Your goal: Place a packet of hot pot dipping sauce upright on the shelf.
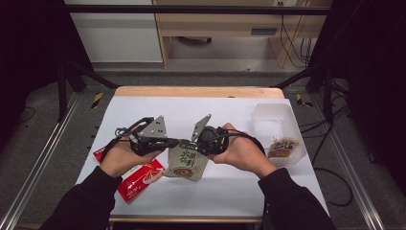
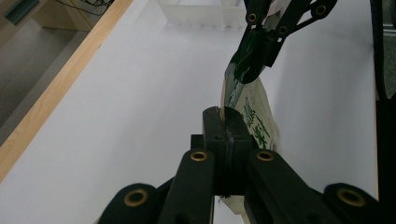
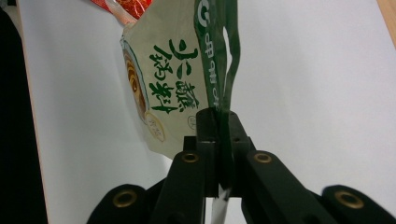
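A: Two grips on one item. The green-and-cream sauce pouch [image 1: 186, 162] hangs between the hands above the white bench [image 1: 230, 187], near its middle. The left hand-held gripper [image 1: 178, 142] is clamped on the pouch's green top edge from the left; the right hand-held gripper [image 1: 196, 143] is clamped on the same edge from the right, just beside it.

B: Confirm from the gripper views?

A: Left gripper view: own jaws closed flat on the pouch [image 2: 252, 112] edge, and farther off the right hand-held gripper [image 2: 252, 65] pinches the green strip. Right gripper view: jaws closed on the green strip of the pouch [image 3: 173, 79], printed face with a bowl picture turned toward the lens. That face is not readable from above.

B: Anything else on the bench?

A: High view shows a red packet [image 1: 140, 178] lying flat under the left forearm, its corner just beside the pouch's lower edge. A clear plastic tub [image 1: 277, 120] sits at the right edge with a small brown-labelled item [image 1: 282, 147] inside. Right gripper view catches a corner of the red packet [image 3: 126, 7] at top; left gripper view catches the tub [image 2: 201, 14] rim at top.
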Action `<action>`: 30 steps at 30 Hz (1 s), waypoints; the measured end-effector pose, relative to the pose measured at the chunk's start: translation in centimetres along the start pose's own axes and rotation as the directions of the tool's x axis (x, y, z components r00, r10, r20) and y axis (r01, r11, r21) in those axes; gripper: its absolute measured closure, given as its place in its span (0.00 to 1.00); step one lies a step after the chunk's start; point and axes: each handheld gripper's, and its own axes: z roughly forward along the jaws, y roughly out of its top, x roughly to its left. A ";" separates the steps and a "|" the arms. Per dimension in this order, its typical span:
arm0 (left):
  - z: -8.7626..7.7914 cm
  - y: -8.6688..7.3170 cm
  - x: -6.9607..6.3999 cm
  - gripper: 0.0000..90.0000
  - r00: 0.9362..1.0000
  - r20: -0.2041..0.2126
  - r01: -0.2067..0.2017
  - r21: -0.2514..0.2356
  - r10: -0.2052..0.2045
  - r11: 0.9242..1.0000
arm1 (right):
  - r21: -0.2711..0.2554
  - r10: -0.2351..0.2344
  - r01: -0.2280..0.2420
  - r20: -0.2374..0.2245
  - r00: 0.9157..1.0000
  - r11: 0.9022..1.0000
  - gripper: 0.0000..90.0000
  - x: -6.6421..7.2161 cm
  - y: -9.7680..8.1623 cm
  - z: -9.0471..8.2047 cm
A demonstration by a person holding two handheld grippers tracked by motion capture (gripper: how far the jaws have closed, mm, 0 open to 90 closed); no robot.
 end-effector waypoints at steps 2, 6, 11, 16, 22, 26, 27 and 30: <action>0.0 -0.2 0.2 0.96 1.000 0.007 0.009 -0.005 -0.009 1.000 | 0.000 0.003 -0.003 -0.006 1.000 1.000 1.00 0.0 0.1 0.0; -0.5 -0.9 0.6 0.80 0.998 -0.012 0.056 -0.077 -0.058 0.995 | 0.015 -0.007 0.007 -0.011 1.000 1.000 1.00 0.0 0.3 0.1; -1.0 -3.0 0.5 0.48 0.995 -0.036 0.092 -0.115 -0.096 0.989 | 0.006 -0.011 0.011 -0.024 1.000 1.000 1.00 -0.3 0.6 -0.3; -0.8 -5.8 0.1 0.28 0.987 -0.045 0.146 -0.113 -0.152 0.983 | 0.055 -0.048 0.049 -0.017 0.999 0.997 1.00 -0.7 1.2 -0.4; -0.1 -9.1 -0.1 0.15 0.964 -0.068 0.246 -0.125 -0.256 0.961 | 0.063 -0.054 0.054 -0.002 0.999 0.997 1.00 -1.3 1.6 -1.5; 0.6 -11.5 0.3 0.12 0.935 -0.108 0.327 -0.111 -0.339 0.938 | 0.062 -0.061 0.060 0.008 0.998 0.996 1.00 -1.9 1.6 -2.8; 0.6 -11.8 0.5 0.12 0.930 -0.118 0.336 -0.106 -0.347 0.936 | 0.064 -0.061 0.060 0.013 0.998 0.996 1.00 -2.1 1.5 -3.1; 0.6 -12.6 0.6 0.10 0.918 -0.130 0.359 -0.127 -0.374 0.925 | 0.070 -0.070 0.068 0.021 0.997 0.995 1.00 -2.5 1.3 -4.0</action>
